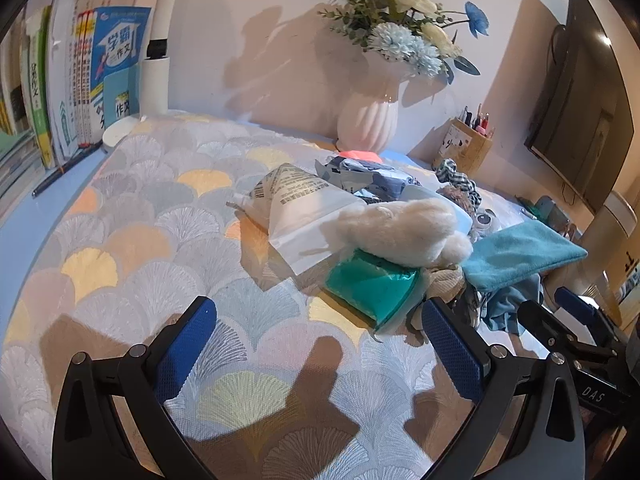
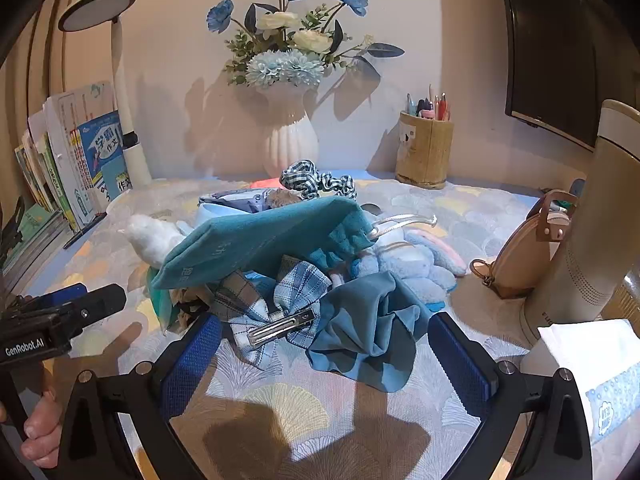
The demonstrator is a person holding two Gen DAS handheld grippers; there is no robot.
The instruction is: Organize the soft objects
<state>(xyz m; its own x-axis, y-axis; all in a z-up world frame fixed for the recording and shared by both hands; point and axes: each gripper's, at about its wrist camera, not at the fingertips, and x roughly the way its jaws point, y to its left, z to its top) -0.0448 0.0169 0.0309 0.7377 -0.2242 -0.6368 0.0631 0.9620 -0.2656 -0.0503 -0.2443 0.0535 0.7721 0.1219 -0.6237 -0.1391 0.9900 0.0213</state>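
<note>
Both my grippers hang spread wide and empty over the mat (image 1: 132,240), the left gripper (image 1: 320,344) short of the pile, the right gripper (image 2: 326,354) with its jaws either side of the pile's near edge. The soft things are all heaped together at the middle of the mat: a plaid bow (image 2: 276,300) with its metal clip (image 2: 280,330) facing up, a blue cloth (image 2: 368,332) crumpled just beside it, a teal pouch (image 2: 260,236) lying tilted across the top, a white fluff ball (image 1: 404,232) resting on a green packet (image 1: 372,288), a plush toy (image 2: 408,264) behind, and a checked scrunchie (image 2: 320,184) at the far side.

My worry is the tangle. If I close the right jaws where they stand, I judge I would catch bow and cloth at once, and lifting them could drag the pouch off the heap, since it leans on what lies under it. The clip is hard and slick (the pads may slide off it), so I would rather pinch fabric. The pouch's drawstring (image 2: 400,220) loops loose over the plush and could snag it.

On the left, the fluff ball will squash and could slip from a shallow grip, and the packet below may come along or skid. The two grippers are close together here, so reaching in with both could knock them together. Farther back the vase (image 2: 290,140) stands tall behind the pile; a long sweep could tip it.
</note>
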